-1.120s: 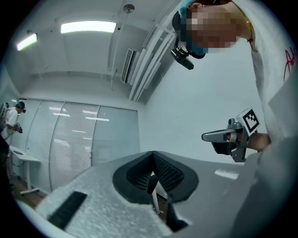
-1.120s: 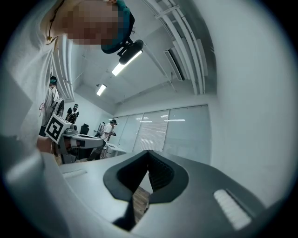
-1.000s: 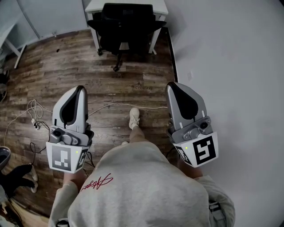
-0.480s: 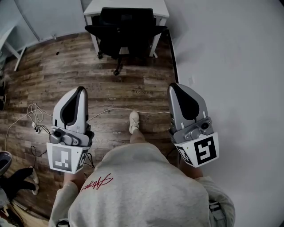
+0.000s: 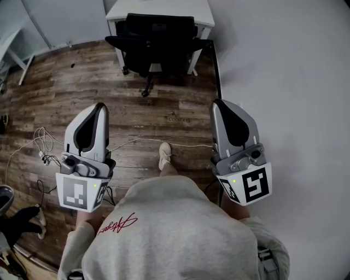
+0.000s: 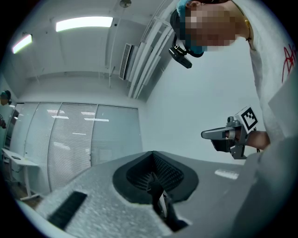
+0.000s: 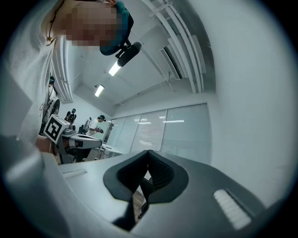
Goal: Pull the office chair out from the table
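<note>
The grey left gripper (image 5: 94,112) hangs at waist height over the dark wood-plank floor (image 5: 49,93). It sits in much the same spot in the head view as a second ago, its jaws pressed together on nothing. Between the two tools, the thin white cable (image 5: 183,145) and the person's pale shoe (image 5: 164,155) lie lower in the view than before. The black mesh office chair (image 5: 158,38) looms slightly larger (the person is walking towards it, I judge). It stands pushed in at the white worktop (image 5: 164,8) by the far wall, well apart from both tools, so the task is only at the approach. The grey right gripper (image 5: 228,112) sits a little lower and further right than before, likewise closed and empty. Both grippers point ahead towards the chair.
</note>
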`<move>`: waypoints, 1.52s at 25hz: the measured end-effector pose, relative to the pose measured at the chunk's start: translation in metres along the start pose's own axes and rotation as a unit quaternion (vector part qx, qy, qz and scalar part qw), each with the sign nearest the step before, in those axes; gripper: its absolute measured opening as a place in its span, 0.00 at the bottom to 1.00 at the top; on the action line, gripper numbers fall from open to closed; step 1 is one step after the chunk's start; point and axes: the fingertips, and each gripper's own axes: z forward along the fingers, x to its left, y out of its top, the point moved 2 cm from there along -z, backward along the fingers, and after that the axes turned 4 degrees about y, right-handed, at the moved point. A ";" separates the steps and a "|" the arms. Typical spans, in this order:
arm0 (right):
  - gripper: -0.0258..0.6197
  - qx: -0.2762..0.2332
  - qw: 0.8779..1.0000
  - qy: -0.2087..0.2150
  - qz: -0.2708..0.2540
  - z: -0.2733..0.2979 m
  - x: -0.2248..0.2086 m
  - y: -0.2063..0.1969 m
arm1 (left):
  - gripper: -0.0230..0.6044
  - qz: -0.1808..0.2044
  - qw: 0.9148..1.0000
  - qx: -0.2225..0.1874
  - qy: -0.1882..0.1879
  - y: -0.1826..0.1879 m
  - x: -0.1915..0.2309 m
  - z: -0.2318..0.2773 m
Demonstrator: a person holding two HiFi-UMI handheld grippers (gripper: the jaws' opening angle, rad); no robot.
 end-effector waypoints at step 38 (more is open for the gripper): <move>0.04 0.010 0.999 0.036 0.015 0.134 -0.154 -0.062 | 0.02 0.008 0.999 0.025 0.024 -0.046 0.045 0.194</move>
